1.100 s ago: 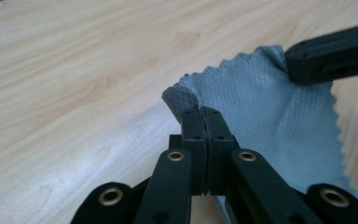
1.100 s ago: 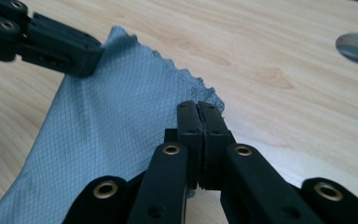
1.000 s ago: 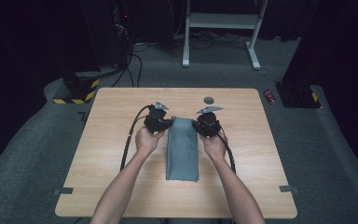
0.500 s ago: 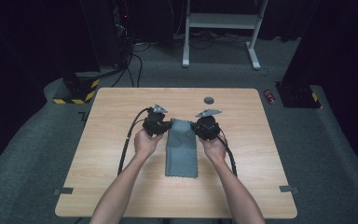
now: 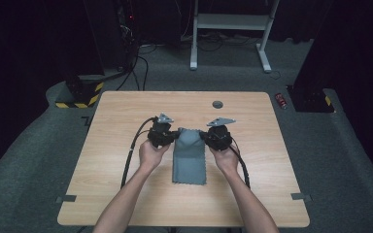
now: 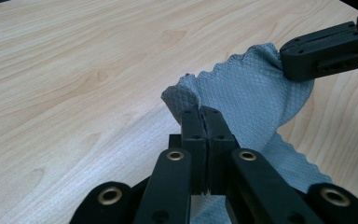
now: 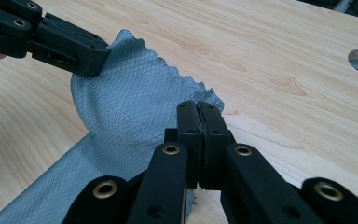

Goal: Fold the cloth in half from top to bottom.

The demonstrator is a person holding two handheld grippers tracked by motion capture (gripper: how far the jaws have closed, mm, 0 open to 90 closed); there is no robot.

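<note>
Each hand-held gripper, left (image 5: 171, 139) and right (image 5: 207, 138), is clenched on a far corner of the grey cloth (image 5: 189, 158). That edge has risen off the bench (image 5: 126, 194) between them, likely starting a fold.

Both hands are in at the middle of the pale wooden tabletop (image 5: 126, 145), and between them lies a long grey-blue cloth (image 5: 189, 158), running toward the near edge. The black left gripper (image 5: 167, 136) sits at the cloth's far left corner, the black right gripper (image 5: 211, 136) at its far right corner. That far end looks lifted. A small round grey hole (image 5: 217, 104) sits near the far edge.
</note>
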